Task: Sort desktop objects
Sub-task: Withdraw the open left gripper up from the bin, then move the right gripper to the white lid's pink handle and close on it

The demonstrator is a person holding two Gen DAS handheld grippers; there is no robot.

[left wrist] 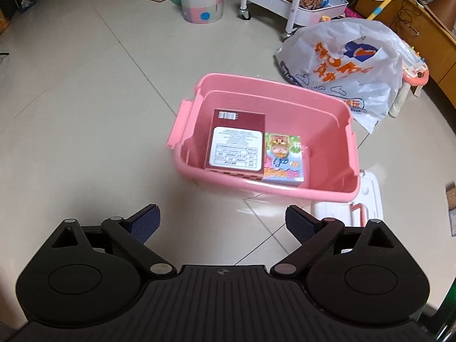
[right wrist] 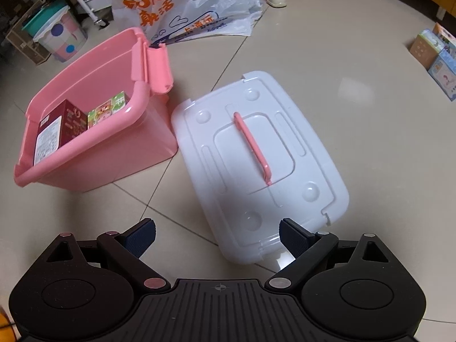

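Hovering over the tiled floor (left wrist: 85,114), the left gripper (left wrist: 222,223) has its jaws spread wide with nothing between the blue pads (left wrist: 144,223). Right gripper (right wrist: 218,236) likewise: jaws wide apart, nothing held, its right pad overlapping the near edge of the white lid (right wrist: 285,171) in view; contact cannot be told.

Landmark: pink storage bin (left wrist: 327,193), sitting open on the floor ahead of the left gripper and slightly right of it. Inside the bin, toward its left side, a dark red box (left wrist: 236,139) lies with a white printed label facing up. Touching that box on its right, a smaller colourful cartoon box (left wrist: 282,156), also inside the bin. Latch flaps stand out from both short ends of the bin.

White lid lies flat on the floor just beside the bin's right end, pink handle (right wrist: 252,148) on top.

Beyond the bin, a white plastic shopping bag (left wrist: 342,65) with orange and blue print, close to the bin's far right corner. Farther behind the bin: a polka-dot bucket (left wrist: 202,0) and a white wheeled cart (left wrist: 290,0). Well right of the bin, past the lid, a few small boxes (right wrist: 436,54) stand on the floor.
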